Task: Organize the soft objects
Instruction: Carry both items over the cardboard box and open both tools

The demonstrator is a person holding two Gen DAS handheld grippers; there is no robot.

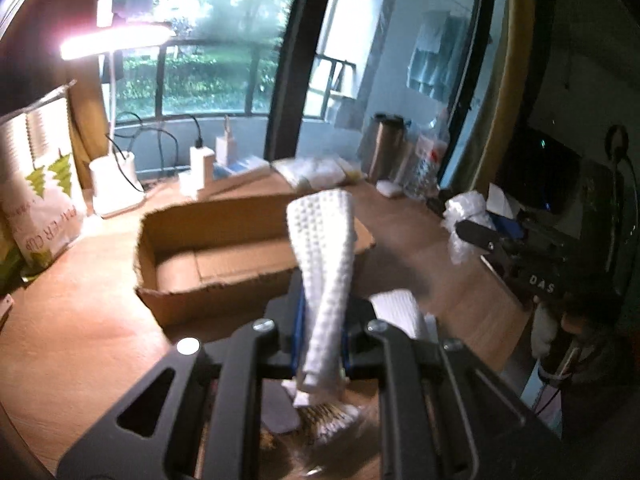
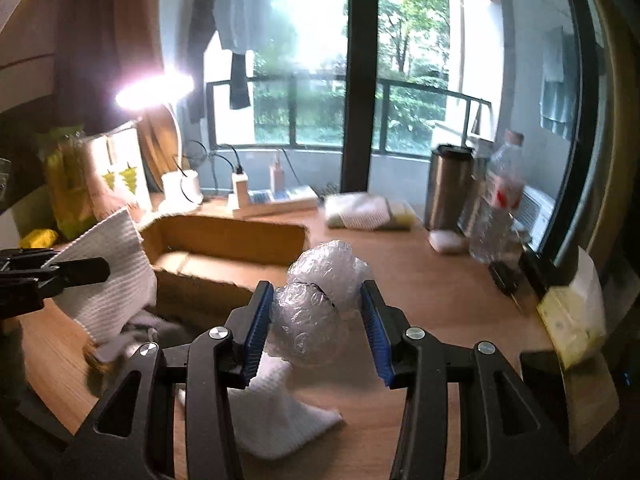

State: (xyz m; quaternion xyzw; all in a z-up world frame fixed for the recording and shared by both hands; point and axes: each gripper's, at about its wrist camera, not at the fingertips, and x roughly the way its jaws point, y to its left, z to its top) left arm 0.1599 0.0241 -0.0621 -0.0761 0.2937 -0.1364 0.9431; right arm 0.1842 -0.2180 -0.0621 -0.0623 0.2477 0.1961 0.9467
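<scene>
Both grippers held soft items above a wooden desk, near an open cardboard box.

The left gripper (image 1: pixel 320 344) was clamped tight on a white waffle-textured cloth (image 1: pixel 326 264), a dimpled strip standing upright from the jaws and flaring at its top. The right gripper (image 2: pixel 318 328) held a crumpled ball of clear bubble wrap (image 2: pixel 316 300) between its blue ribbed pads (image 2: pixel 258 332), jaws about half apart. The cardboard box (image 1: pixel 224 256), shallow, with ragged torn edges and nothing visible inside, sat just beyond both. Another white textured cloth (image 2: pixel 280 412) lay flat on the desk (image 2: pixel 420 280) under the right gripper. Bare wood lay open right of the box, before a steel tumbler (image 2: pixel 450 188) and plastic bottle (image 2: pixel 498 208).
</scene>
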